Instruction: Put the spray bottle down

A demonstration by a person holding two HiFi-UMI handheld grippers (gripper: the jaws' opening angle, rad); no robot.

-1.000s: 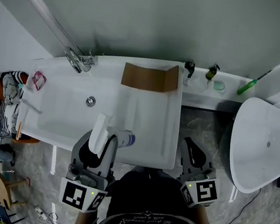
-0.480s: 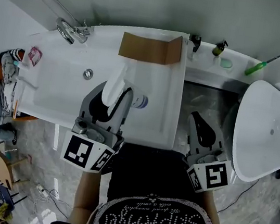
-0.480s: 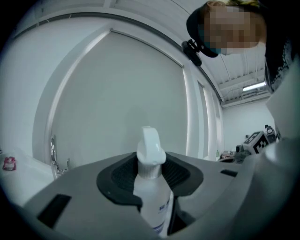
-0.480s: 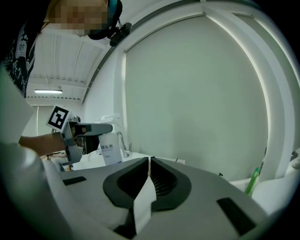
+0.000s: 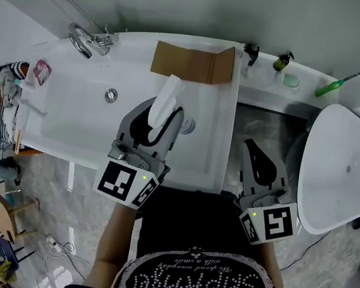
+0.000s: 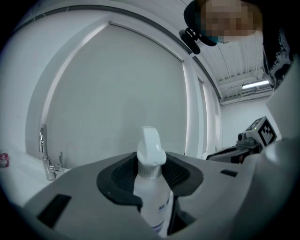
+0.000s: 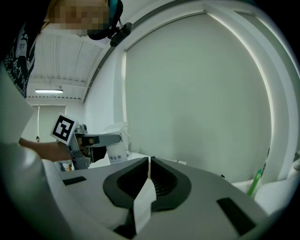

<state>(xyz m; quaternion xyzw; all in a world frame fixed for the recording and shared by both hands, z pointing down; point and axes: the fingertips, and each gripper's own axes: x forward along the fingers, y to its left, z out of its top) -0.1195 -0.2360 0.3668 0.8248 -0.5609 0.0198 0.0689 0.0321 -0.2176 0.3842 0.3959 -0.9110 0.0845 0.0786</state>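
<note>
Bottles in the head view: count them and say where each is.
3. The spray bottle is held in the left gripper over the sink; one pump bottle and a second pump bottle stand on the ledge behind it. More may be hidden.

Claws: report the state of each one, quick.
Left claw: closed on the spray bottle.
Right claw: closed on a thin white strip; what it is cannot be told.

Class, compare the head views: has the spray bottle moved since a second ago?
Yes. The spray bottle, in the left gripper, moved away from the person, toward the brown cardboard.
</note>
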